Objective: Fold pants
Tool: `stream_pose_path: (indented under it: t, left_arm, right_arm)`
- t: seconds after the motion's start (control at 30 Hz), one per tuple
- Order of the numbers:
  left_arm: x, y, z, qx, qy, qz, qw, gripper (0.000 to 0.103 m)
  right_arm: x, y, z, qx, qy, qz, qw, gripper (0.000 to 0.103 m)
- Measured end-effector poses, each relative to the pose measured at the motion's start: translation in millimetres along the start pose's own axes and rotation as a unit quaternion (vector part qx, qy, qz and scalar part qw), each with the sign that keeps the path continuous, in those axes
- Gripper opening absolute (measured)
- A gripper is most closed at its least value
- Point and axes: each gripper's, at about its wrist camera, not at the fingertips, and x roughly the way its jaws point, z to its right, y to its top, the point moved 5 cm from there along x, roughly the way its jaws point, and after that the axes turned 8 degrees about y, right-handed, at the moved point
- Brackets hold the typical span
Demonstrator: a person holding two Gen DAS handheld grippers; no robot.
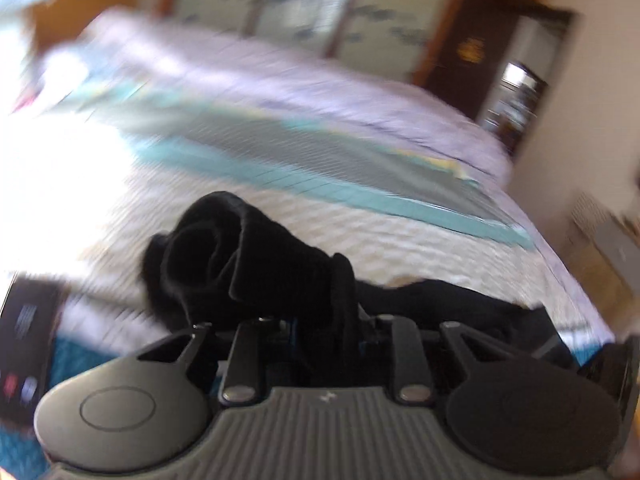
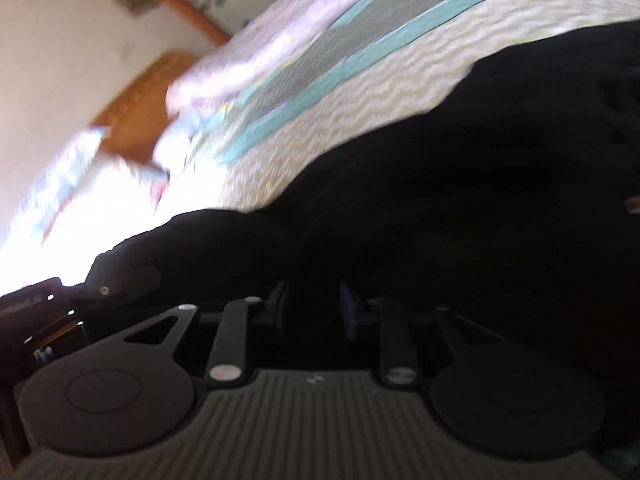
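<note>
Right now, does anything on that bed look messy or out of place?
Yes: the black pants sit bunched in a rumpled heap on the bed cover instead of lying flat, a fold pinched in the left gripper. Blur hides finer detail.

A bed [image 1: 400,240] fills most of both views, spread with a cream quilted cover [image 1: 360,236] that carries a teal band [image 1: 280,184] beside a grey panel [image 1: 288,140]. Beyond it lies a rumpled lilac blanket [image 1: 320,80] (blurred, so its folds are hard to read). Behind the bed stand pale sliding panels [image 1: 308,4] painted with dark sprigs and framed in brown wood. To the right is a dark wooden doorway [image 1: 500,56], next to a plain cream wall [image 1: 600,80]. Teal carpet [image 1: 24,452] shows at the lower left edge.
</note>
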Motion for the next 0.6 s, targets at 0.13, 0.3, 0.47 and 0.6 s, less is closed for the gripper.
stream_pose_path:
  t: [0.13, 0.3, 0.47, 0.6]
  left_arm:
    - [12, -29, 103, 0.194, -0.057, -0.021, 0.9790, 0.036]
    - [20, -100, 159, 0.326, -0.090, -0.079, 0.9377, 0.061]
    - [-17, -91, 123, 0.280, -0.120, -0.060, 0.9505, 0.086]
    - [-29, -68, 78, 0.181, -0.102, -0.057, 0.9764, 0.087]
  right_arm:
    - [-79, 22, 29, 0.009, -0.048, 0.098, 0.994, 0.031]
    - [-152, 33, 67, 0.038, -0.113, 0.181, 0.976, 0.032]
    - [-160, 38, 65, 0.024, -0.098, 0.191, 0.976, 0.033]
    - [-119, 43, 23, -0.064, -0.041, 0.152, 0.985, 0.035]
